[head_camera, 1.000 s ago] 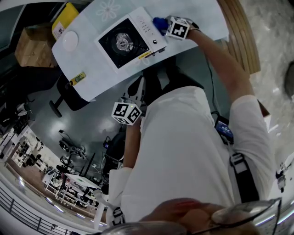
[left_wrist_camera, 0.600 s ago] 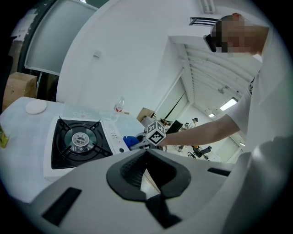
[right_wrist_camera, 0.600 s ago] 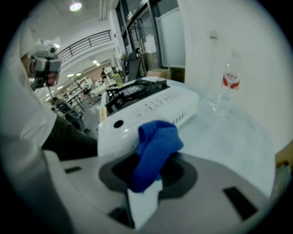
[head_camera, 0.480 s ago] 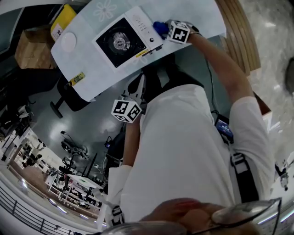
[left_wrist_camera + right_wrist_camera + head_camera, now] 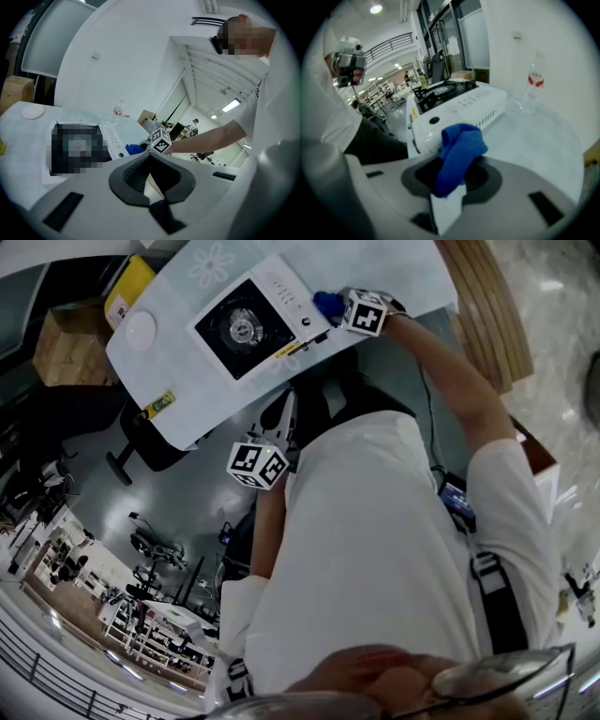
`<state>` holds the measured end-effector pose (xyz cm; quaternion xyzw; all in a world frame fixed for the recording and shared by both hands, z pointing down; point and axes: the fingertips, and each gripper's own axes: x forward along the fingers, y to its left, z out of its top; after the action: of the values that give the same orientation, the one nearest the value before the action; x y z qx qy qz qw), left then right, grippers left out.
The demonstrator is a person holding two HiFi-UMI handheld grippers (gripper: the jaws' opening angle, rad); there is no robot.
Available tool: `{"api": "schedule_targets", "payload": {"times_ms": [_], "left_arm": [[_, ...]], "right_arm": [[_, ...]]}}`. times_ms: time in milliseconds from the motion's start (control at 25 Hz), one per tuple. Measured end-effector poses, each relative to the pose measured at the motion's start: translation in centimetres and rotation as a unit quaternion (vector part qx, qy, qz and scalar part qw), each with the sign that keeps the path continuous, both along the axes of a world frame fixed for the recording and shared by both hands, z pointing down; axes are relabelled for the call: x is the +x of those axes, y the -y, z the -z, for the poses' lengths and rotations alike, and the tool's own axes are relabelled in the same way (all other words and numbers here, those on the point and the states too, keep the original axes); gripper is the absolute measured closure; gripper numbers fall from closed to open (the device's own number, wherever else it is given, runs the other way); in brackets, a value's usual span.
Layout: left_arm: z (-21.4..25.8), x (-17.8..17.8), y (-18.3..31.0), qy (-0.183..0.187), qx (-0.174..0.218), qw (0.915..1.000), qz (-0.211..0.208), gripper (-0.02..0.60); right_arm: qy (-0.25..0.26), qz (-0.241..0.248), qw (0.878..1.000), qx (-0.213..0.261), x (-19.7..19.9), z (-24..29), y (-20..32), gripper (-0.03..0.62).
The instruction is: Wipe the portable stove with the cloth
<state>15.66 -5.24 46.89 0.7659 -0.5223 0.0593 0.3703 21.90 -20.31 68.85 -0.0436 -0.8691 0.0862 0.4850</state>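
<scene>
Stove (image 5: 248, 324) sits on the pale tabletop (image 5: 187, 399), black burner top facing up and a white control strip along its right side. Blue cloth (image 5: 459, 150) is bunched between the jaws of the right hand-held gripper (image 5: 352, 309), which are clamped on it. The cloth is just beside the stove's right side, by the control strip; I cannot tell whether it presses on the casing.

Over the last second the cloth has crept only slightly along that side toward the near corner. I judge from this that the wipe is at its start or working one edge, with the burner top and far side yet to be covered.

Right arm is stretched well forward, forearm bare. Left hand-held gripper (image 5: 258, 468) hangs low by the person's body, short of the tabletop's near edge, with the elbow bent and the jaws drawn together on nothing. In the right gripper view, a clear bottle (image 5: 534, 82) stands on the tabletop to the right of the stove.
</scene>
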Motion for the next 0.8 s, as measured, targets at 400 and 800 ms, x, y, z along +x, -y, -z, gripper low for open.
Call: {"api": "schedule_targets", "payload": {"times_ms": [400, 800], "left_arm": [[0.7, 0.4, -0.3, -0.005, 0.014, 0.9999, 0.002, 0.551], [1.7, -0.2, -0.6, 0.000, 0.027, 0.9994, 0.021, 0.551]], "right_arm": [[-0.006, 0.003, 1.000, -0.002, 1.5, 0.5, -2.1, 0.462], [-0.005, -0.051, 0.998, -0.025, 3.0, 1.7, -2.9, 0.462]]}}
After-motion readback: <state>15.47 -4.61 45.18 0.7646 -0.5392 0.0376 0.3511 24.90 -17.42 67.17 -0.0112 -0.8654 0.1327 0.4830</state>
